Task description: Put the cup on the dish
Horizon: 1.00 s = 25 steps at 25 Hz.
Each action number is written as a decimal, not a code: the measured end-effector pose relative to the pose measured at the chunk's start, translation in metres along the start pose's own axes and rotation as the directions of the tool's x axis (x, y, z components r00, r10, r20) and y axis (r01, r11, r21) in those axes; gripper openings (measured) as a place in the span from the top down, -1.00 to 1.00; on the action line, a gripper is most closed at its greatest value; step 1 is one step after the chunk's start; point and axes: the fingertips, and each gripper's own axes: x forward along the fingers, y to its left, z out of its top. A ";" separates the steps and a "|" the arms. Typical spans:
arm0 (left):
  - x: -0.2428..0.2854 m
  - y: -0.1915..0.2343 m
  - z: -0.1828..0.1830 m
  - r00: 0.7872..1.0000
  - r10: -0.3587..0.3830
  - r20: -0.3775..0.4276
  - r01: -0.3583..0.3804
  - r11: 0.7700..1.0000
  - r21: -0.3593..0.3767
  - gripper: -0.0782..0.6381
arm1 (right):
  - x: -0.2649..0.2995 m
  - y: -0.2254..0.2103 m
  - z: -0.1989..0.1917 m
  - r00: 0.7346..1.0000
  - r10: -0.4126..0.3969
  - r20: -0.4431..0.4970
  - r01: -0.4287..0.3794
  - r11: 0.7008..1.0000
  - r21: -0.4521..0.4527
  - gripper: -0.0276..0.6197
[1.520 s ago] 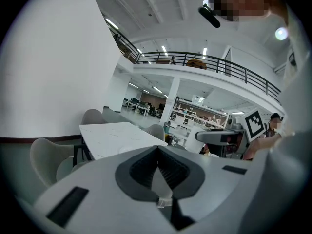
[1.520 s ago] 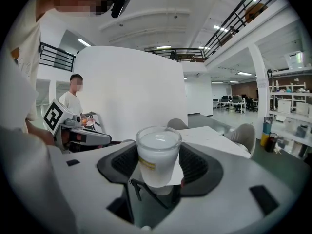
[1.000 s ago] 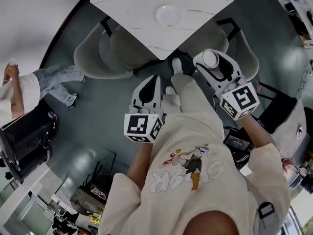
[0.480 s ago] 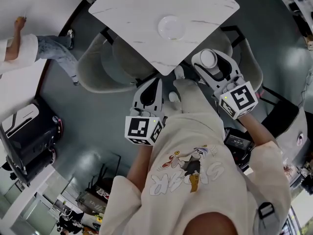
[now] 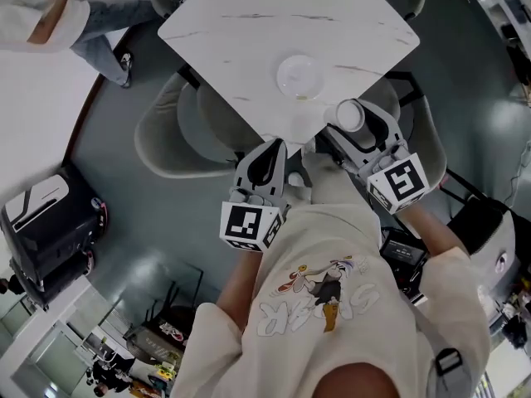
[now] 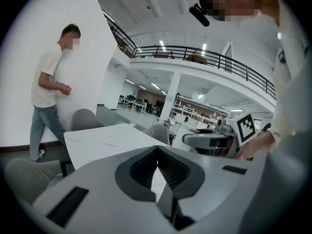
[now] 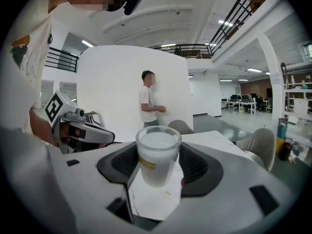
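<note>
One cup [image 7: 157,155] is clamped in your right gripper [image 5: 352,121] at the near table [image 5: 249,31] edge; next, lower it onto the dish [image 5: 299,76], farther left.

White marble-topped table [image 5: 249,48] on grey-green floor [image 5: 174,214] — grey chairs [image 5: 166,131] tucked beside it, white wall [image 7: 117,82] behind.

- The right tongs [image 5: 355,123], clamped on the cup [image 5: 349,115], have travelled forward from above the floor to the near corner of the worktop [image 5: 249,40], so the cup is now near the dish [image 5: 299,76].
- The left tongs [image 5: 268,152] have advanced likewise, their tips now at the worktop's near edge.
- The bystander [image 5: 83,15] has walked from the view's left edge to its upper-left corner.
</note>
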 end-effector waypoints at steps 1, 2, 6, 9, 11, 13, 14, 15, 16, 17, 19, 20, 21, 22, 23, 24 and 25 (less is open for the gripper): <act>0.005 0.001 0.002 1.000 0.004 0.000 -0.004 1.000 -0.001 0.77 | 0.003 -0.004 0.000 1.000 0.005 -0.001 -0.005 1.000 -0.001 0.10; 0.010 0.002 0.004 1.000 0.007 0.001 -0.007 1.000 -0.002 0.77 | 0.006 -0.009 0.001 1.000 0.010 -0.002 -0.010 1.000 -0.003 0.10; 0.033 0.007 0.015 1.000 0.025 0.005 -0.025 1.000 -0.001 0.77 | 0.019 -0.032 0.001 1.000 0.025 -0.006 -0.025 1.000 -0.007 0.10; 0.048 0.012 0.021 0.999 0.038 0.009 -0.038 0.999 0.000 0.77 | 0.029 -0.047 0.001 1.000 0.028 -0.002 -0.028 1.000 -0.005 0.10; 0.059 0.014 0.022 0.999 0.041 0.008 -0.040 0.999 -0.008 0.77 | 0.033 -0.055 0.001 1.000 0.031 0.000 -0.031 0.999 -0.008 0.10; 0.070 0.015 0.021 0.999 0.047 0.006 -0.047 0.999 -0.014 0.77 | 0.037 -0.062 0.000 0.999 0.042 -0.002 -0.042 0.999 -0.010 0.10; 0.074 0.016 0.022 0.999 0.052 0.006 -0.052 0.999 -0.013 0.77 | 0.039 -0.064 -0.002 0.999 0.049 -0.007 -0.049 0.999 -0.009 0.10; 0.077 0.016 0.024 0.998 0.058 0.009 -0.057 0.998 -0.010 0.77 | 0.042 -0.066 -0.005 0.998 0.056 -0.015 -0.056 0.998 -0.005 0.10; 0.080 0.016 0.027 0.998 0.062 0.012 -0.061 0.998 -0.009 0.77 | 0.044 -0.068 -0.007 0.998 0.063 -0.024 -0.063 0.998 0.001 0.10; 0.081 0.016 0.030 0.998 0.064 0.015 -0.064 0.998 -0.008 0.77 | 0.046 -0.069 -0.009 0.997 0.071 -0.032 -0.070 0.997 0.007 0.10; 0.085 0.017 0.037 0.998 0.061 0.019 -0.061 0.998 -0.001 0.77 | 0.051 -0.069 -0.008 0.996 0.082 -0.038 -0.082 0.997 0.013 0.10; 0.089 0.020 0.041 0.998 0.058 0.023 -0.058 0.998 0.007 0.77 | 0.055 -0.071 -0.006 0.996 0.085 -0.032 -0.085 0.996 0.011 0.10; 0.093 0.023 0.044 0.998 0.054 0.027 -0.055 0.998 0.016 0.77 | 0.060 -0.072 -0.003 0.996 0.087 -0.024 -0.086 0.996 0.008 0.10; 0.096 0.026 0.045 0.998 0.052 0.026 -0.053 0.998 0.020 0.77 | 0.063 -0.072 -0.002 0.996 0.088 -0.019 -0.088 0.996 0.010 0.10; 0.097 0.026 0.043 0.998 0.051 0.021 -0.052 0.998 0.019 0.77 | 0.064 -0.071 -0.004 0.996 0.089 -0.020 -0.089 0.996 0.017 0.10; 0.097 0.026 0.040 0.999 0.050 0.016 -0.050 0.999 0.016 0.77 | 0.064 -0.069 -0.008 0.996 0.089 -0.027 -0.089 0.996 0.025 0.10; 0.099 0.028 0.039 0.999 0.048 0.013 -0.048 0.999 0.014 0.77 | 0.065 -0.069 -0.011 0.995 0.090 -0.035 -0.089 0.996 0.028 0.10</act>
